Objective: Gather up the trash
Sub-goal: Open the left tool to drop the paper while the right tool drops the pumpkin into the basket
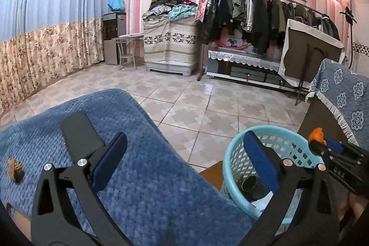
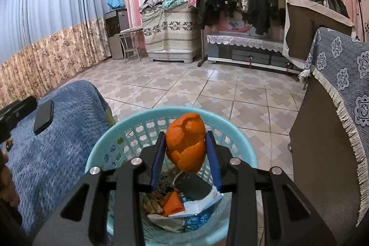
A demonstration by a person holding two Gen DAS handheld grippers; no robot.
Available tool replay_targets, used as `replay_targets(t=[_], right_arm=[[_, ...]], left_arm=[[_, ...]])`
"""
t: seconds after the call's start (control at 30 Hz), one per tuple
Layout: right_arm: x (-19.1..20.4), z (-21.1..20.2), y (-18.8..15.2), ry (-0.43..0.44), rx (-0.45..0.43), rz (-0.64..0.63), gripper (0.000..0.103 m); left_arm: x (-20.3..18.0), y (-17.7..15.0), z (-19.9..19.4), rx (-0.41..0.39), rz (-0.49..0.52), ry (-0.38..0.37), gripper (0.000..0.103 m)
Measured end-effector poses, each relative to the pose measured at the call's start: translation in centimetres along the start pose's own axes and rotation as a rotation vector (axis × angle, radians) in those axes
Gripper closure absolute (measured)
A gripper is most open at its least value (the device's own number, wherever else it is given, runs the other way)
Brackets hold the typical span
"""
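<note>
Two grippers: the right gripper (image 2: pixel 185 153) clamps an orange peel (image 2: pixel 186 142) between its pads, directly above the turquoise basket (image 2: pixel 101 144); the left gripper (image 1: pixel 182 160) gapes wide, empty, beside the basket

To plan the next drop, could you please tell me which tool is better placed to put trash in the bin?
Right. The right tool grips the orange peel directly over the bin. The left tool is open, holding nothing.

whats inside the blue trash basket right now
In the blue basket, the right wrist view shows an orange peel scrap, white paper, something dark and brownish bits. The right gripper, holding an orange peel, covers the rest.
</note>
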State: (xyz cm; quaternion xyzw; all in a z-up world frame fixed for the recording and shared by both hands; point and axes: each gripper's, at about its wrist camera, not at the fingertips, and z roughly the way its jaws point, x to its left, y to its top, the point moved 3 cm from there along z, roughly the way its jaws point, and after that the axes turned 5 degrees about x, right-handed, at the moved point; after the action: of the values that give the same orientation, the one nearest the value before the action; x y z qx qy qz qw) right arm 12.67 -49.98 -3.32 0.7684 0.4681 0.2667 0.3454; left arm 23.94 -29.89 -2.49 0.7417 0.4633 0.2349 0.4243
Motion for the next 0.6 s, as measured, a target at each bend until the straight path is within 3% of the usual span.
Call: replay_targets(t=[0.17, 0.2, 0.3, 0.33, 0.43, 0.6], right_arm=[[0.7, 0.8, 0.6, 0.003, 0.002, 0.012, 0.065], [0.9, 0.8, 0.6, 0.003, 0.001, 0.01, 0.06], [1.4, 0.2, 1.0, -0.009, -0.024, 0.004, 0.027], [1.6, -0.2, 1.1, -0.012, -0.037, 0.003, 0.022], [1.9, -0.9, 1.5, -0.018, -0.05, -0.009, 0.012], [2.7, -1.9, 2.0, -0.027, -0.061, -0.03, 0.005]], left_arm=[[0.6, -0.2, -0.8, -0.01, 0.007, 0.018, 0.006], [0.8, -0.2, -1.0, -0.013, 0.007, 0.023, 0.006], [1.4, 0.0, -1.6, -0.021, -0.001, 0.028, 0.006], [1.6, 0.1, -1.8, -0.024, -0.007, 0.029, 0.005], [2.1, 0.3, -2.4, -0.03, -0.017, 0.036, 0.005], [3.3, 0.6, -3.7, -0.045, -0.034, 0.047, 0.005]])
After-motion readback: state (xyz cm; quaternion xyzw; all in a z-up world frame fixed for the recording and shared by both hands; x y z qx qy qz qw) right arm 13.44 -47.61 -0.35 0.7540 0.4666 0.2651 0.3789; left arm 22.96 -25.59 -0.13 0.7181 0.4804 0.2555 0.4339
